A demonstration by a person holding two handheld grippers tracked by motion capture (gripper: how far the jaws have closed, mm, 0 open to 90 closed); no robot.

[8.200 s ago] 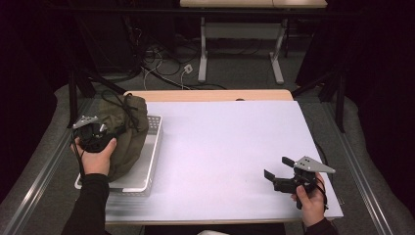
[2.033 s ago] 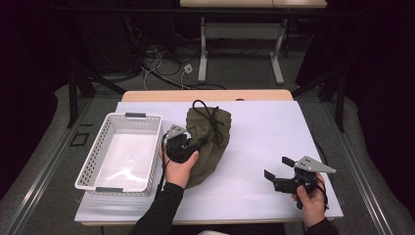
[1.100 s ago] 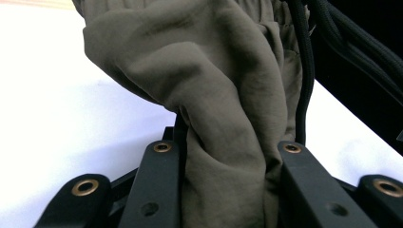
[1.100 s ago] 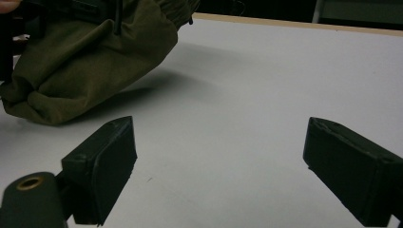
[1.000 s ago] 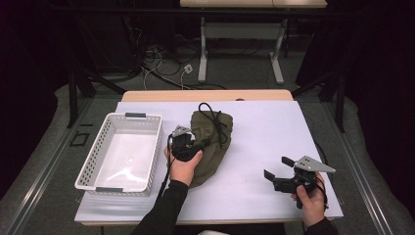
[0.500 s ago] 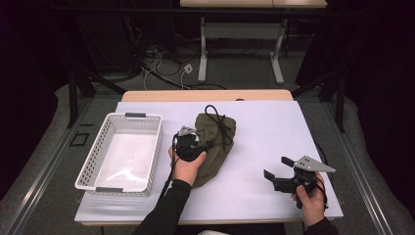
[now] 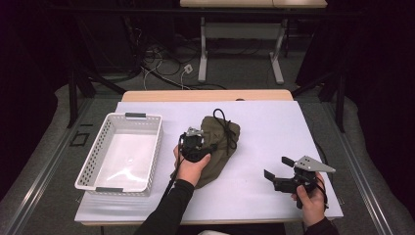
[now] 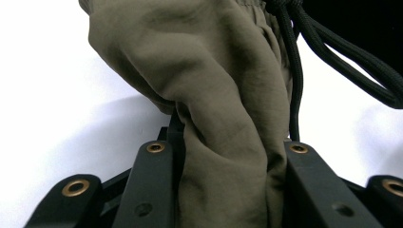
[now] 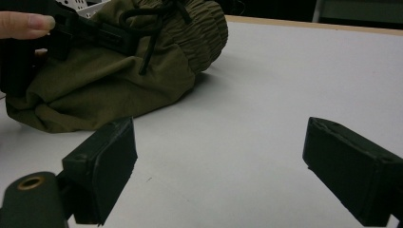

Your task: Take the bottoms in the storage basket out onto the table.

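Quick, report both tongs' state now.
Left tongs: closed on a fold of the olive drawstring bag.
Right tongs: open, holding nothing, hovering over the white table.

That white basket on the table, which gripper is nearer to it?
Left. The left gripper sits just beside the white basket, clamped on the olive bag; the right gripper waits across the table.

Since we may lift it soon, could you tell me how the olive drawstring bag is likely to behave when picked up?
The olive drawstring bag will probably sag and fold, since its cloth bunches between the left tool's jaws. Its loose black cord may dangle or snag. It is unlikely to roll, as it lies slumped.
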